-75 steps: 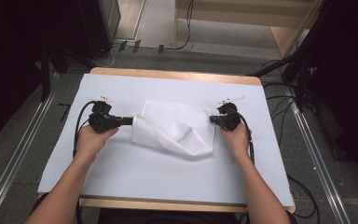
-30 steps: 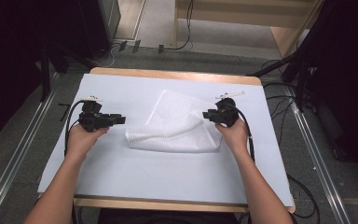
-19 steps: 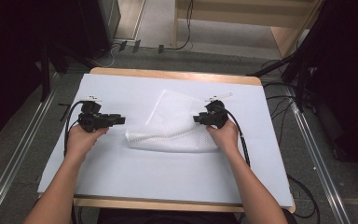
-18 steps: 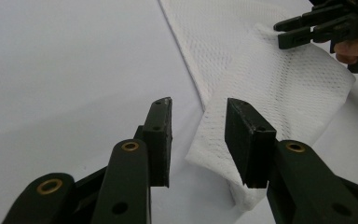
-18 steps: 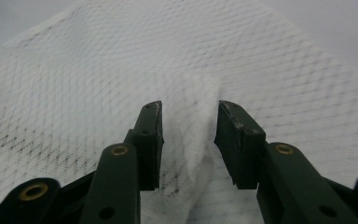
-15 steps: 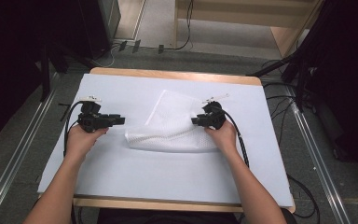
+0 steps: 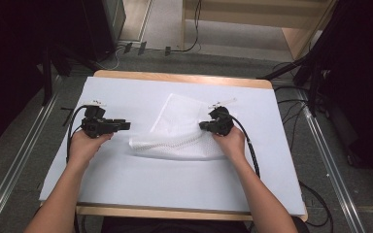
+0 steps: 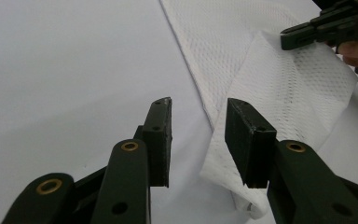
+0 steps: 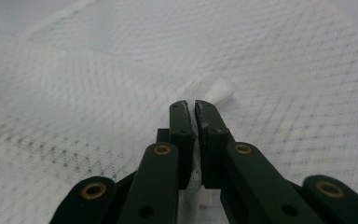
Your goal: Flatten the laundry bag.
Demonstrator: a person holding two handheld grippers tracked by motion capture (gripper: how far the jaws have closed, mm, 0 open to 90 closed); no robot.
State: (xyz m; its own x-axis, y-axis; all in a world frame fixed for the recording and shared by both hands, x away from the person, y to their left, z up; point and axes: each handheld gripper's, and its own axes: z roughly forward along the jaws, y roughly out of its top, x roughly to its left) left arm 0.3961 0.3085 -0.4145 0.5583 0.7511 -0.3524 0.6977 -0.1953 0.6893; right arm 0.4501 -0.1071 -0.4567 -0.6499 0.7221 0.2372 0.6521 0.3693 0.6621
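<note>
On the left of the high view, our left gripper (image 7: 125, 125) rests on the white table cover (image 7: 141, 184), its jaws standing apart with nothing between them. It sits where it was a second ago, just short of the left end of the white mesh cloth (image 7: 182, 138). In the left gripper view, the folded end of the mesh cloth (image 8: 242, 98) lies just beyond and to the right of the open jaws, not touching them.

The cloth itself lies mid-table, slightly right of centre. Its far part lies flat, while its near part is bunched into a long fold running left to right. Compared with two and a half seconds ago, when it lay as a broad crumpled shape between both tools, it has narrowed.

On the right, our right gripper (image 7: 204, 126) has slid leftward over the cloth in the last second, and its jaws have just closed. In the right gripper view the right gripper (image 9: 190, 108) pinches a thin ridge of mesh, with a small tuft of fabric poking out past the tips.

We judge that the right side now has a hold for the next fold or pull. The left end remains free, so the left tool probably needs to take that end before the cloth can be lifted evenly.
</note>
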